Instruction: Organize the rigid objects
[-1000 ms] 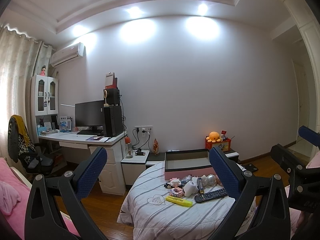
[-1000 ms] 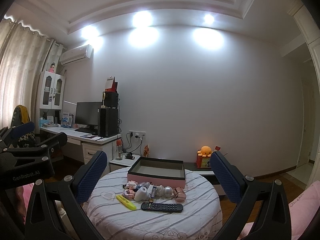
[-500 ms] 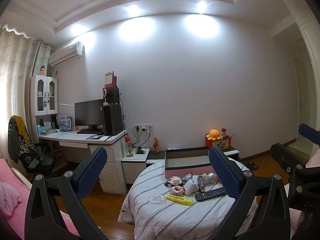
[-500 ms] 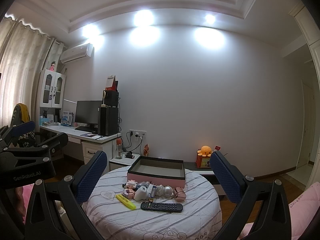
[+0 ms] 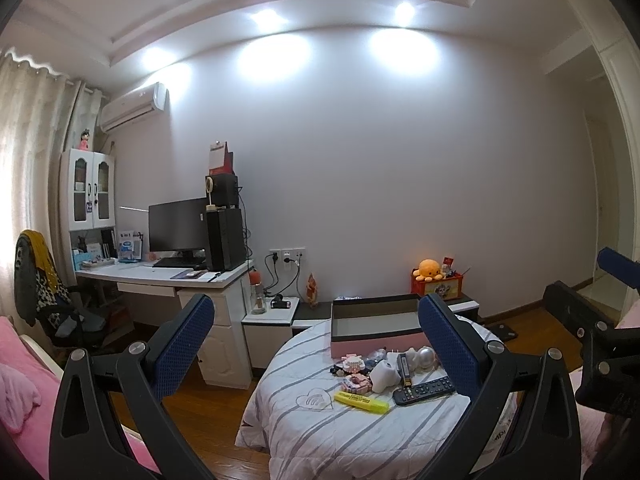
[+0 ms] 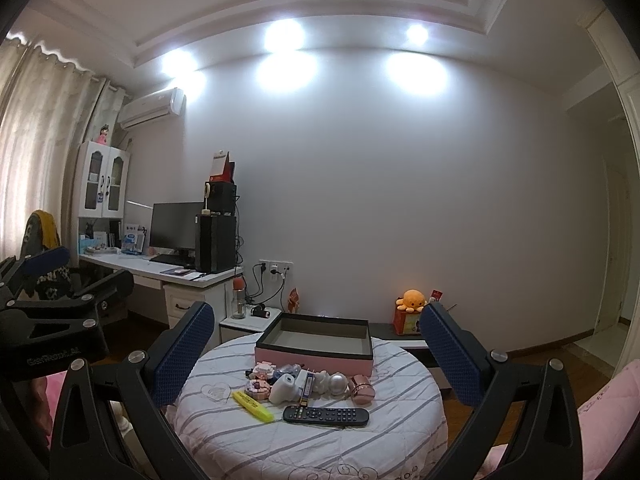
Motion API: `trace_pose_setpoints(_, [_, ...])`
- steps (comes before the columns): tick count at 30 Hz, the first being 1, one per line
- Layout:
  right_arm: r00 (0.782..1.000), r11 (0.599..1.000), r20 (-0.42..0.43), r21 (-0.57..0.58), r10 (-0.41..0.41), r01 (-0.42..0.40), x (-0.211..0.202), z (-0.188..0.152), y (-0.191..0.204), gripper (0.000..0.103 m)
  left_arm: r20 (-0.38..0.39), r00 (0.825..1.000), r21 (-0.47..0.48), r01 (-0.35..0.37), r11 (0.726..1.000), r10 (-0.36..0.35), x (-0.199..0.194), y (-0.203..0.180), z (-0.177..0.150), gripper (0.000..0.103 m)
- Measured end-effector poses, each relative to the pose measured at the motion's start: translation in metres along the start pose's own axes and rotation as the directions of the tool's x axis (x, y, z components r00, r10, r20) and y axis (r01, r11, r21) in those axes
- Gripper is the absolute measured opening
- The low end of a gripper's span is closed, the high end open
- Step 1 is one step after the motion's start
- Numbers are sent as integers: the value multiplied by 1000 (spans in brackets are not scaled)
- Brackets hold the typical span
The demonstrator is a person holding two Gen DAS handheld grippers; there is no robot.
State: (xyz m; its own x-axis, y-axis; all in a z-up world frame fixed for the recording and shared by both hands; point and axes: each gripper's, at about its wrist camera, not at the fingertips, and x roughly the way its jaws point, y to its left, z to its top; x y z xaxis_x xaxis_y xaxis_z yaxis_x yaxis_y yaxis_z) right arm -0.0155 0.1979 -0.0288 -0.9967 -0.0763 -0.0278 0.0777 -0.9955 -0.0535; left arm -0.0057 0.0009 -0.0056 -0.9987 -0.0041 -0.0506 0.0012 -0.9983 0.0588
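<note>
A round table with a striped white cloth (image 6: 312, 436) carries an open pink box (image 6: 316, 350) at its far side. In front of the box lie a black remote (image 6: 326, 416), a yellow highlighter (image 6: 253, 401), a white cylinder (image 6: 283, 389), a silvery ball (image 6: 337, 384), a rose-gold jar (image 6: 362, 389) and small pink blocks (image 6: 259, 387). My right gripper (image 6: 316, 356) is open and held back from the table, empty. My left gripper (image 5: 316, 340) is open too, left of the table (image 5: 340, 432), with the remote (image 5: 424, 390) and highlighter (image 5: 362, 402) near its right finger.
A white desk (image 5: 168, 280) with a monitor and PC tower stands at the left, an office chair (image 5: 44, 292) beside it. Low cabinets with an orange plush (image 6: 414, 300) line the back wall. Pink bedding (image 5: 24, 380) lies at the lower edges. The floor is wooden.
Both views have drifted slightly; the table and its objects hold their arrangement. Both grippers stay open and empty.
</note>
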Motion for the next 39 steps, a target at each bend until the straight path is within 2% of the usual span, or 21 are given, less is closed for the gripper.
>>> trace_pose_setpoints(5, [1000,1000,-14,26,2,-1,19,-8,-6,103,-21,1000,-15,22,1000,-22,25,-1,-12,103])
trace_pose_setpoints(8, [999,999,-53,39,1,1,40,-21,-11,103,-98,994,-29,48,998,-51,55,-1,-29,103])
trace_pose_setpoints(11, [992,999,-125,50,3,3,68,-40,-18,103,-218,972,-47,77,996,-86,96,-1,-53,103])
trace_pose_setpoints(13, [984,998,-179,64,-4,16,89,-55,-23,103,-298,951,-56,75,996,-88,126,-3,-72,103])
trace_pose_setpoints(17, [948,995,-318,97,5,28,137,-89,-36,103,-443,892,-44,77,996,-89,178,-11,-109,103])
trace_pose_setpoints(18, [936,994,-352,102,7,31,150,-99,-38,103,-485,869,-39,86,995,-94,194,-15,-122,103])
trace_pose_setpoints(20, [919,993,-394,108,7,39,164,-118,-45,103,-542,835,-35,98,995,-101,212,-21,-140,103])
trace_pose_setpoints(21, [909,993,-416,112,8,42,172,-125,-46,103,-581,808,-33,102,994,-102,225,-26,-153,103])
trace_pose_setpoints(24, [873,991,-488,124,16,52,198,-149,-53,103,-655,746,-31,129,991,-118,246,-34,-178,103])
trace_pose_setpoints(25, [861,991,-509,125,17,55,204,-157,-55,103,-673,731,-25,134,991,-116,251,-37,-184,103])
trace_pose_setpoints(27, [837,989,-547,130,19,62,217,-173,-61,103,-699,706,-23,135,991,-112,259,-40,-195,103])
trace_pose_setpoints(30, [814,988,-581,141,27,68,227,-186,-68,103,-742,663,-25,117,993,-96,272,-41,-206,103])
trace_pose_setpoints(32, [806,986,-591,148,27,76,234,-192,-74,103,-755,646,-52,109,993,-110,278,-41,-208,103])
trace_pose_setpoints(36, [794,984,-607,160,31,83,243,-198,-85,103,-759,615,-159,143,977,-214,286,-52,-206,103])
trace_pose_setpoints(39, [780,981,-625,167,29,97,249,-205,-95,103,-781,591,-136,155,978,-203,295,-70,-210,103])
